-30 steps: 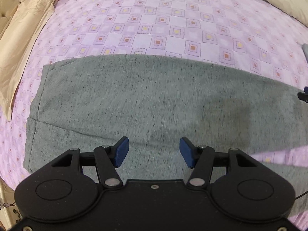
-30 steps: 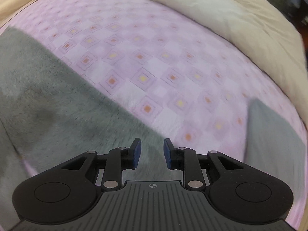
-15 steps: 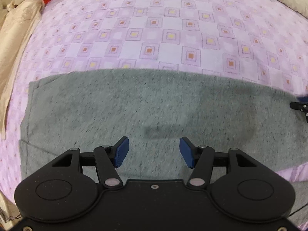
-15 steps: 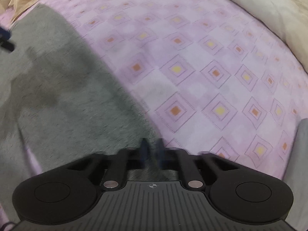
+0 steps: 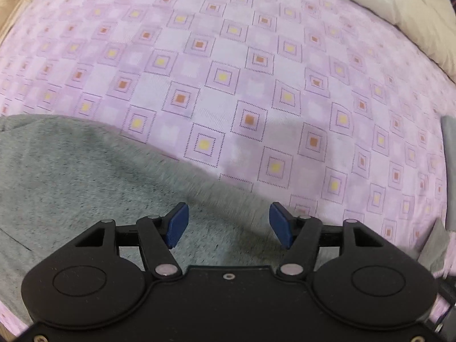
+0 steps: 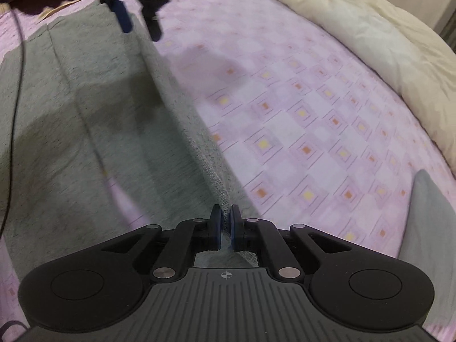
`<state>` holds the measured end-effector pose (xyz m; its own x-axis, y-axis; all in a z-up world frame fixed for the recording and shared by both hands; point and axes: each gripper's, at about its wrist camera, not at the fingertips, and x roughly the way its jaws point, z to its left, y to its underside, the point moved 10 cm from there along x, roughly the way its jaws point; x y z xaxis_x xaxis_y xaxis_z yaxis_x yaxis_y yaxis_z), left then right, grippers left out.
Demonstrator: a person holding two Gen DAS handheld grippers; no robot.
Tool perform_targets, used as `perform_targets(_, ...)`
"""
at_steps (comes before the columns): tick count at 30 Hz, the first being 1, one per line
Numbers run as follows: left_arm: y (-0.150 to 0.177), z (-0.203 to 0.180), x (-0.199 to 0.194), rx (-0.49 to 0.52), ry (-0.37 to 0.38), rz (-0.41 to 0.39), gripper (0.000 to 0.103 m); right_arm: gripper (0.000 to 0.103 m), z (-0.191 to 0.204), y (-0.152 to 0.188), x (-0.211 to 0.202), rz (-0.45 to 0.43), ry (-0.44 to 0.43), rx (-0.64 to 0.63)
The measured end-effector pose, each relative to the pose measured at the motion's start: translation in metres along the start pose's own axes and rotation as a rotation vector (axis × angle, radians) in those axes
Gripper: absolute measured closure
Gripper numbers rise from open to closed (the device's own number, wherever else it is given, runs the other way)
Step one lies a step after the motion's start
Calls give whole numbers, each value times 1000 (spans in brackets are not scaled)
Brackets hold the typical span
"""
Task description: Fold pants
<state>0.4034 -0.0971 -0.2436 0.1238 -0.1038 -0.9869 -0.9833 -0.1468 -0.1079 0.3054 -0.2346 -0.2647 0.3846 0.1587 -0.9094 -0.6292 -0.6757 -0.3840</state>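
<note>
Grey fleece pants (image 5: 85,182) lie flat on a pink patterned bedsheet (image 5: 228,71). My left gripper (image 5: 228,225) is open, its blue pads just above the pants' far edge, holding nothing. My right gripper (image 6: 225,225) is shut on the pants' far edge (image 6: 219,188), which rises as a ridge into the pads. The pants (image 6: 71,108) stretch away to the left in the right wrist view. The left gripper (image 6: 136,25) shows there at the top, over the far end of the same edge.
A cream duvet (image 6: 356,34) is bunched along the far right of the bed and shows in the left wrist view (image 5: 399,8). Another grey fabric piece (image 6: 427,216) lies at the right edge. A black cable (image 6: 14,99) runs over the pants.
My right gripper has closed onto the pants' edge and lifted it slightly. My left gripper, still open, has moved right and forward to the pants' far edge.
</note>
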Motion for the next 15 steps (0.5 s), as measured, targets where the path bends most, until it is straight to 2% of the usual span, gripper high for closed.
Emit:
perform_targets(5,4,7,28,-47,-33,90,36,97,7,0,4,1,30,23)
perform_targets(8,8,16,37,-94,-83,104,37,97,3,-1,2,-2,41,54)
perform_targets(10,7,15,42,-133,-52,121,40,97,3,-1,-1,-3,44,73)
perform_targets(11,6,11,45,-149,-9,136,54,97,2,-1,-1,-3,50,75)
perform_targets(13,5,3,44,-175,59,158,97,97,4,-1,-7,-16,72,81)
perform_targets(15,6,0,28,-168,34,120,97,97,4,-4,-18,-38,93,104)
